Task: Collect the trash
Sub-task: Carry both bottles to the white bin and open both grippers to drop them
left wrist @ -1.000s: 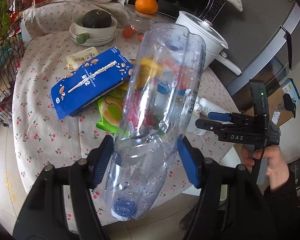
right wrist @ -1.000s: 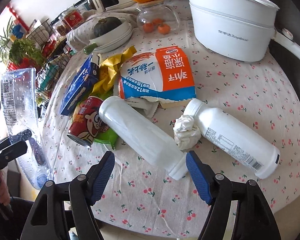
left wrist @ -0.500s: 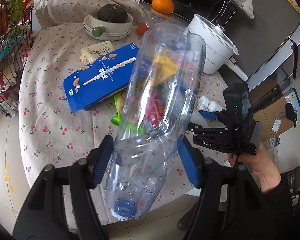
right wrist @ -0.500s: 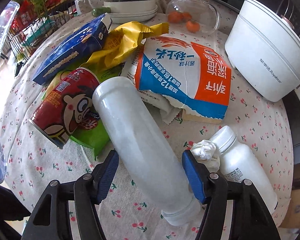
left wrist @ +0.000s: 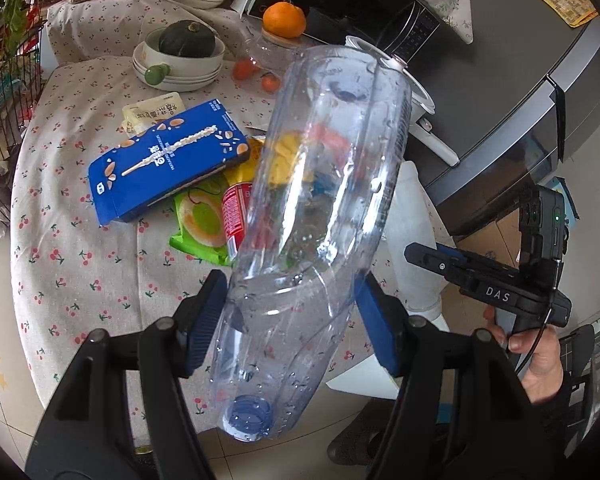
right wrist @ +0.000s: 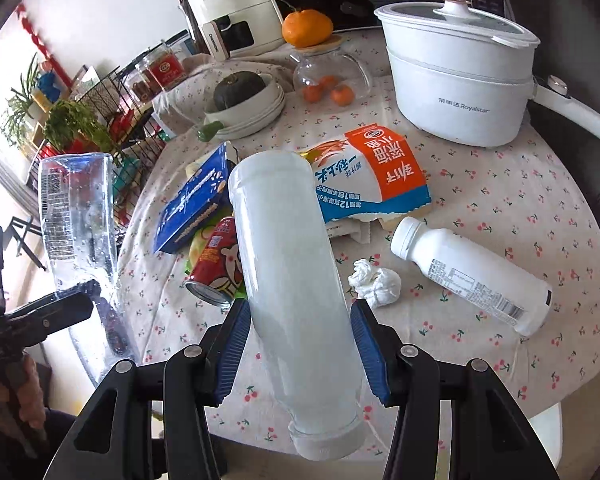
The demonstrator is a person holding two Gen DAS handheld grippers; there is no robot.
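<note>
My left gripper (left wrist: 292,320) is shut on a big clear plastic bottle (left wrist: 320,208), cap end toward the camera, held above the table's near edge; the bottle also shows in the right wrist view (right wrist: 76,232). My right gripper (right wrist: 300,344) is shut on a tall frosted white bottle (right wrist: 292,264), lifted and tilted off the table. On the cherry-print tablecloth (right wrist: 500,208) lie a small white bottle (right wrist: 472,276), a crumpled tissue (right wrist: 374,282), an orange-and-blue milk bag (right wrist: 368,176), a red can (right wrist: 216,264), a blue carton (left wrist: 168,160) and a green wrapper (left wrist: 200,220).
A white electric pot (right wrist: 456,80) stands at the back right. A glass jug (right wrist: 328,76) holding small oranges, a bowl with a dark squash (right wrist: 240,96) and a white appliance (right wrist: 232,12) stand behind. A wire rack (left wrist: 0,100) borders the table's left side.
My right gripper moved in around the frosted white bottle, shut on it and lifted it off the table. My left gripper kept hold of the clear bottle and drew back slightly.
</note>
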